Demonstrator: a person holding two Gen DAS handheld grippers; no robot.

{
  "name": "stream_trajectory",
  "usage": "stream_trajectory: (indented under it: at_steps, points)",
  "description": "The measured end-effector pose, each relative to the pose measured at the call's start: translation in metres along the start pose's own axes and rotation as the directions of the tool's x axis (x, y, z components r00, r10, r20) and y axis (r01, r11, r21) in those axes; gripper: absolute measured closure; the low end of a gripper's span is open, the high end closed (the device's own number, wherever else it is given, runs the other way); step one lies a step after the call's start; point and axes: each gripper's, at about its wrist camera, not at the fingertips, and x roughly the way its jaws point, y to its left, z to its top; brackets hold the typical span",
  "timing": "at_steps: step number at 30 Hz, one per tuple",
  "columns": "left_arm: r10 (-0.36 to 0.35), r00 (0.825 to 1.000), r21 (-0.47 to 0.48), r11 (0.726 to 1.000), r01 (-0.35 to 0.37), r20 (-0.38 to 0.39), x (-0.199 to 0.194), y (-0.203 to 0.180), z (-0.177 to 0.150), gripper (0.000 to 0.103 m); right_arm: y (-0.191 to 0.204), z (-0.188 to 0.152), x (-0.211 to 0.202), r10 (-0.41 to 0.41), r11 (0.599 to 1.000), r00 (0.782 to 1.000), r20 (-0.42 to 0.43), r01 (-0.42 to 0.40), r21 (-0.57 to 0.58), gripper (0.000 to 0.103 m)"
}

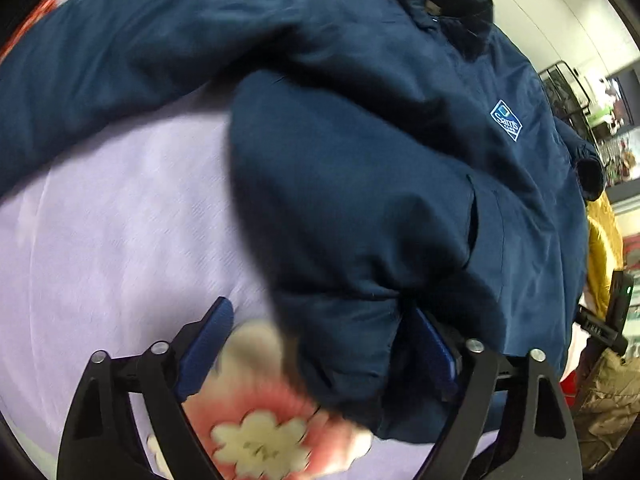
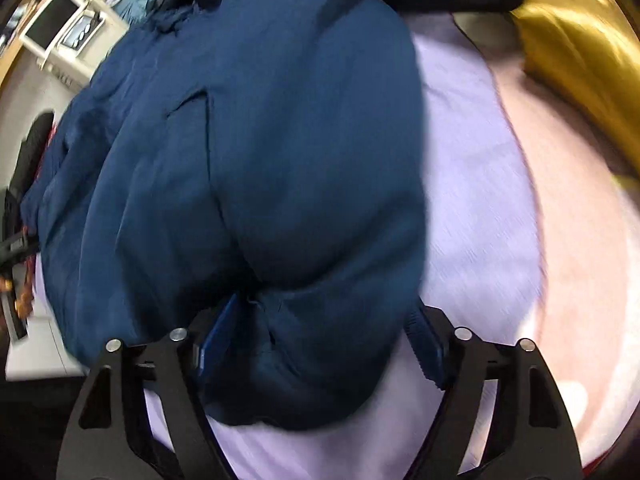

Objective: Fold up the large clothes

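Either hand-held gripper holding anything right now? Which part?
Both fingers sets look spread, with the navy jacket hem bunched between each: left hand-held gripper and right hand-held gripper. Whether either actually clamps it cannot be told.

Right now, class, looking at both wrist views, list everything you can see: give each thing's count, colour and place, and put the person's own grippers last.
Jacket: one, navy blue with a small logo patch, lying on the bed.
Bedsheet: one, lilac, under the jacket.
Flower print: one, white on pink, on the sheet near the left gripper.
Golden fabric: one, shiny yellow-gold, far right of the bed.
Monitor: one, white frame, dark screen, background left.
Left gripper: black with blue pads, wide apart, jacket hem between.
Right gripper: same, jacket hem between.
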Motion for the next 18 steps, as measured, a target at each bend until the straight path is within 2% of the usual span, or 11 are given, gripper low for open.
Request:
stream_trajectory:
  at_steps: [2, 3, 5, 6, 7, 9, 12, 15, 18]
  points:
    - [-0.011, 1.0, 0.012, 1.0, 0.011, 0.0, 0.006, -0.01, 0.011, 0.026, 0.014, 0.014, 0.009, 0.006, 1.0, 1.0, -0.015, -0.006, 0.001, 0.034]
    - [-0.03, 0.999, 0.008, 1.0, 0.031, -0.013, 0.01, -0.014, 0.017, 0.036, 0.018, 0.022, 0.013, 0.003, 1.0, 0.999, -0.039, -0.003, -0.014, 0.044]
    - [-0.072, 0.996, -0.02, 0.997, 0.071, -0.044, 0.013, -0.019, 0.024, 0.051, 0.03, 0.03, 0.017, -0.018, 0.999, 0.996, -0.085, 0.015, -0.03, 0.06]
    - [-0.08, 0.996, -0.028, 0.997, 0.079, -0.042, 0.01, -0.024, 0.026, 0.061, 0.032, 0.032, 0.014, -0.013, 1.0, 0.996, -0.09, 0.01, -0.025, 0.073]
    - [-0.082, 0.996, -0.021, 0.996, 0.082, -0.038, 0.005, -0.027, 0.026, 0.065, 0.033, 0.032, 0.007, 0.007, 1.0, 0.996, -0.09, -0.007, -0.002, 0.08]
    - [-0.083, 0.996, -0.003, 0.997, 0.083, -0.024, -0.011, -0.035, 0.026, 0.075, 0.03, 0.03, -0.009, 0.057, 0.997, 0.996, -0.074, -0.053, 0.062, 0.085]
    - [-0.142, 0.989, 0.004, 0.99, 0.142, 0.037, -0.062, -0.036, 0.025, 0.079, 0.024, 0.022, -0.055, 0.195, 0.968, 0.981, -0.015, -0.19, 0.166, 0.089]
    - [-0.195, 0.976, 0.019, 0.981, 0.194, 0.097, -0.126, -0.032, 0.022, 0.08, 0.024, 0.009, -0.119, 0.292, 0.934, 0.955, 0.055, -0.297, 0.201, 0.09]
    - [-0.211, 0.974, -0.028, 0.976, 0.214, 0.089, -0.171, -0.018, 0.011, 0.08, 0.024, -0.007, -0.166, 0.379, 0.885, 0.922, 0.081, -0.387, 0.261, 0.091]
